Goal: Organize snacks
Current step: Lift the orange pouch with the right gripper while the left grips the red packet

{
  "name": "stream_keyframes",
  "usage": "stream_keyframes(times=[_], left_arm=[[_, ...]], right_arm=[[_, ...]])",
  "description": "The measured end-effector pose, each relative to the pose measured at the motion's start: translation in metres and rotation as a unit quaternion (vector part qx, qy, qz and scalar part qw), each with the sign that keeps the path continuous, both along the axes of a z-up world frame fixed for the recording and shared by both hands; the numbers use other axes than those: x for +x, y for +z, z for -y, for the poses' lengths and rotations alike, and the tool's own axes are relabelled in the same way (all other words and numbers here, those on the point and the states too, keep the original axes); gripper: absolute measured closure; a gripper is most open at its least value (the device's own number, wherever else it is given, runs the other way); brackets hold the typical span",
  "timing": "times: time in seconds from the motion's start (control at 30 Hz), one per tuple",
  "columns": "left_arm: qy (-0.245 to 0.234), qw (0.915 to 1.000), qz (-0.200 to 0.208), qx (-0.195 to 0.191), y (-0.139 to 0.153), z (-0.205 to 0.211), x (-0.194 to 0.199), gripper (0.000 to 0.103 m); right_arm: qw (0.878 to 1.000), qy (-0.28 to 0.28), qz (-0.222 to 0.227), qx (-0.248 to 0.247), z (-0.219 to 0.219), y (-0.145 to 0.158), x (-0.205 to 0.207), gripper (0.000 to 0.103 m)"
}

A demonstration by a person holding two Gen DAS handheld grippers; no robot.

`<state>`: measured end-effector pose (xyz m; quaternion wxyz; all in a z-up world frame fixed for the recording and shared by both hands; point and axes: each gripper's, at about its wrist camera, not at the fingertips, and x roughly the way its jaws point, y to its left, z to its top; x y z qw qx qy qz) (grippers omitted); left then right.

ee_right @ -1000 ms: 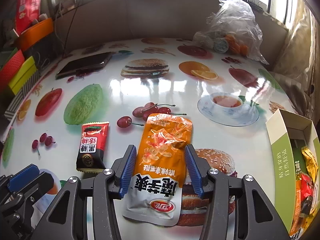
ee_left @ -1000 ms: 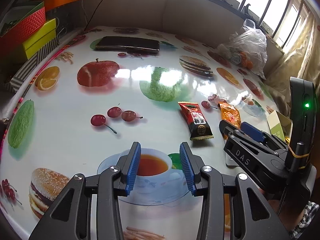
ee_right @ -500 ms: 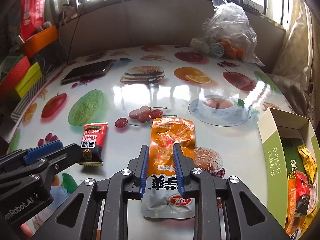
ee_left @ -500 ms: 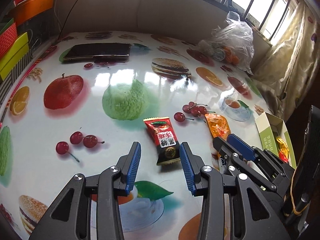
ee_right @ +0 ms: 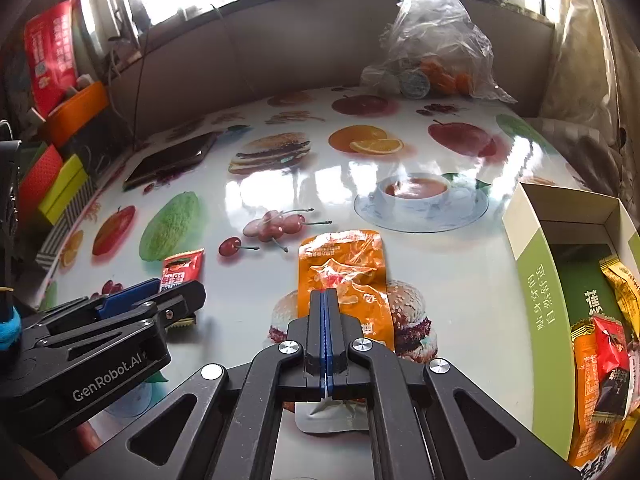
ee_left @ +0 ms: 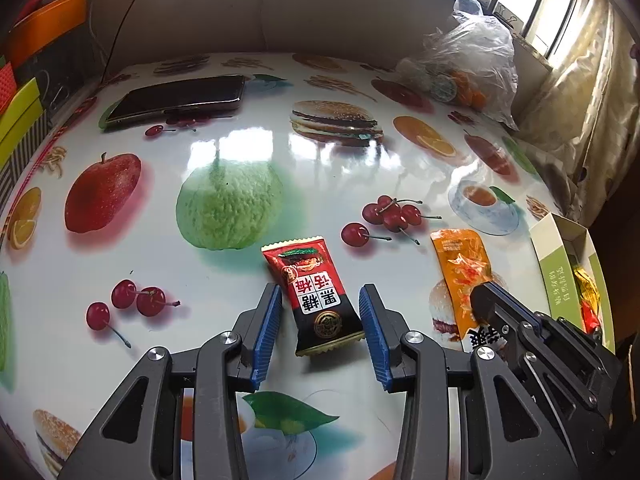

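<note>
Orange packet (ee_right: 344, 276) is pinched in the closed right gripper (ee_right: 325, 300); red packet (ee_left: 316, 300) lies untouched between the parted left gripper (ee_left: 320, 320).

We see the right hand-held gripper (ee_right: 327, 320) with its blue pads pressed together, pinching the orange snack pouch (ee_right: 344, 276) on the fruit-print counter (ee_right: 440, 264). The left hand-held gripper (ee_right: 160, 300) comes in from the left, over a red candy packet (ee_right: 182, 268). An open green-and-white box (ee_right: 540, 280) at right holds several wrapped snacks. Clear plastic bag (ee_right: 432, 44) at the far edge.
</note>
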<state>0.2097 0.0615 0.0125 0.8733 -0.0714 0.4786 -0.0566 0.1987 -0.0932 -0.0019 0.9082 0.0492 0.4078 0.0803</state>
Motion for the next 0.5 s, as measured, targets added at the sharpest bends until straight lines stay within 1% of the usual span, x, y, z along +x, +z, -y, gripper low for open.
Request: stream_keyframes(times=[0.17, 0.23, 0.3, 0.33, 0.37, 0.43, 0.5], left_arm=[[0.002, 1.0, 0.005, -0.003, -0.001, -0.002, -0.001, 0.061], [0.003, 1.0, 0.003, -0.001, -0.001, -0.002, -0.001, 0.061], [0.003, 0.9999, 0.0, 0.015, 0.0, 0.001, 0.001, 0.061], [0.003, 0.9998, 0.001, 0.017, 0.0, 0.002, 0.0, 0.061], [0.004, 0.9998, 0.002, 0.018, 0.0, 0.002, 0.0, 0.061], [0.004, 0.9998, 0.002, 0.017, 0.0, 0.001, 0.0, 0.061], [0.006, 0.9999, 0.003, 0.015, 0.001, -0.001, -0.001, 0.061]], right_arm=[[1.0, 0.005, 0.0, 0.027, 0.007, 0.002, -0.003, 0.101], [0.999, 0.015, 0.002, 0.042, 0.011, 0.003, -0.004, 0.091], [0.999, 0.005, 0.008, 0.033, 0.013, 0.004, -0.006, 0.073], [1.0, 0.002, 0.013, 0.025, 0.014, 0.005, -0.007, 0.068], [1.0, -0.003, 0.011, 0.016, 0.014, 0.003, -0.006, 0.06], [1.0, -0.004, -0.009, 0.011, 0.014, -0.003, -0.001, 0.056], [1.0, 0.0, -0.008, 0.001, 0.01, -0.005, -0.001, 0.052]])
